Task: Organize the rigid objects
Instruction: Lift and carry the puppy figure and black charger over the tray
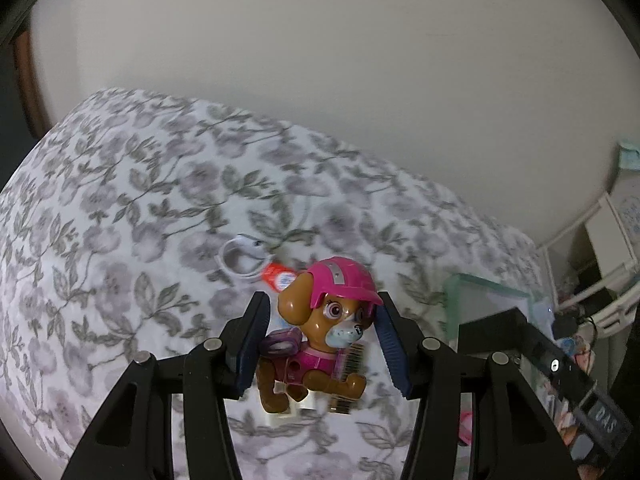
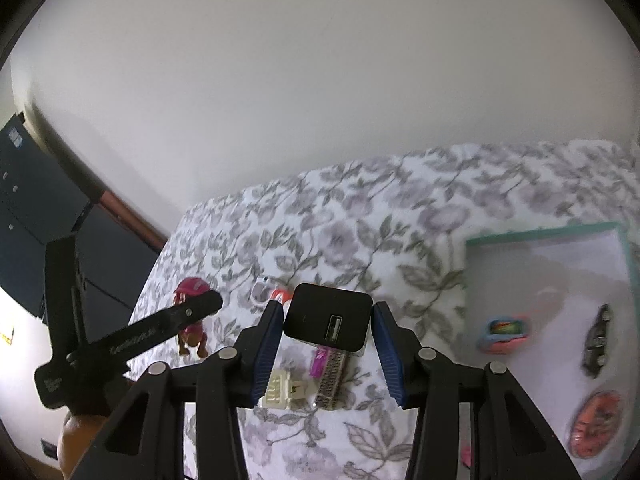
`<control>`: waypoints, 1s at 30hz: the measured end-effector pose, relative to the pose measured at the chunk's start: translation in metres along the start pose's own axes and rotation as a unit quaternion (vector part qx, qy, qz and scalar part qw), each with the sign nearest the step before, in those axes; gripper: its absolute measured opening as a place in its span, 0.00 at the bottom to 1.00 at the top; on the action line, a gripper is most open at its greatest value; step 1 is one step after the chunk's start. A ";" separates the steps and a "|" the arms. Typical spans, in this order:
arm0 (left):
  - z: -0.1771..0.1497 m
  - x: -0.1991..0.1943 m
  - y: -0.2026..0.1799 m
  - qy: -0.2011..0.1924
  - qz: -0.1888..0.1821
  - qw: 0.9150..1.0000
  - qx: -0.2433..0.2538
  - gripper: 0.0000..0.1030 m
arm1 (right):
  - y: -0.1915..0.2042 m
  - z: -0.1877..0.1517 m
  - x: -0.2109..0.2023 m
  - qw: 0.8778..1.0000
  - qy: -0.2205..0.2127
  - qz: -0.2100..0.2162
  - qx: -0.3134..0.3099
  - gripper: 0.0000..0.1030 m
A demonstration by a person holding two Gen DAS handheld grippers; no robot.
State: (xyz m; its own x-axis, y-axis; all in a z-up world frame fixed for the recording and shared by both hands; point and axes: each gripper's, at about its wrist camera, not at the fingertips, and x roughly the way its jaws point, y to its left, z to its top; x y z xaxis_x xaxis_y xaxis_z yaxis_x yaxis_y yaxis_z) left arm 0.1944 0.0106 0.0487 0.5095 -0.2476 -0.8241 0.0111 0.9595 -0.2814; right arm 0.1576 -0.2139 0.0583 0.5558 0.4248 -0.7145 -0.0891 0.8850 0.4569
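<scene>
- Both sets of jaws are part way closed, each clamped on something: left gripper has the toy dog by its sides, right gripper has the black charger block between its blue pads
- toy dog is up off the bedspread, pink helmet on top, body tilted; the left pad sits on its backpack side, the right pad looks to be only just at the head, so the grip may be uneven, can't tell how firm
- charger block is held across its flat sides, port facing the camera, clear of the bedspread
- risk: dog is rounded, glossy plastic and could pivot or slip out if the hand swings fast, dropping back among the loose things below
- risk: charger is smooth-sided and looks dense, a light pinch could let it slide down out of the pads
- tray lies by the right edge of the bed, already carrying a small dark car, a blue-and-pink toy and a round orange piece; likely the drop spot, a careless drop could knock those
- both hands are close together, left gripper shows in the right wrist view, so they could collide heading to the same tray
- still on the bedspread: white cable coil, red-capped tube, white plug, barcode strip
- soft bedspread means anything dropped may roll off the bed edge
</scene>
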 end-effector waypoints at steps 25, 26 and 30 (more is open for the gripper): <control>-0.059 0.047 -0.163 0.080 -0.053 0.985 0.142 0.53 | -0.132 0.009 -0.068 0.974 -0.039 -0.200 0.101 0.47; -0.061 0.050 -0.168 0.083 -0.054 0.984 0.146 0.53 | -0.139 0.009 -0.069 0.971 -0.037 -0.214 0.104 0.47; -0.074 0.067 -0.191 0.101 -0.060 0.980 0.161 0.53 | -0.156 0.003 -0.075 0.965 -0.034 -0.232 0.114 0.47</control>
State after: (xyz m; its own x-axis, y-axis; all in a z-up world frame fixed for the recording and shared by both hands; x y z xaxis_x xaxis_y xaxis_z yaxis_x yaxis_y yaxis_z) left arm 0.1623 -0.1992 0.0108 0.3077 -0.3521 -0.8839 0.3474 0.9064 -0.2402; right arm 0.1328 -0.3846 0.0419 0.5457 -0.0285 -0.8375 0.3634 0.9086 0.2058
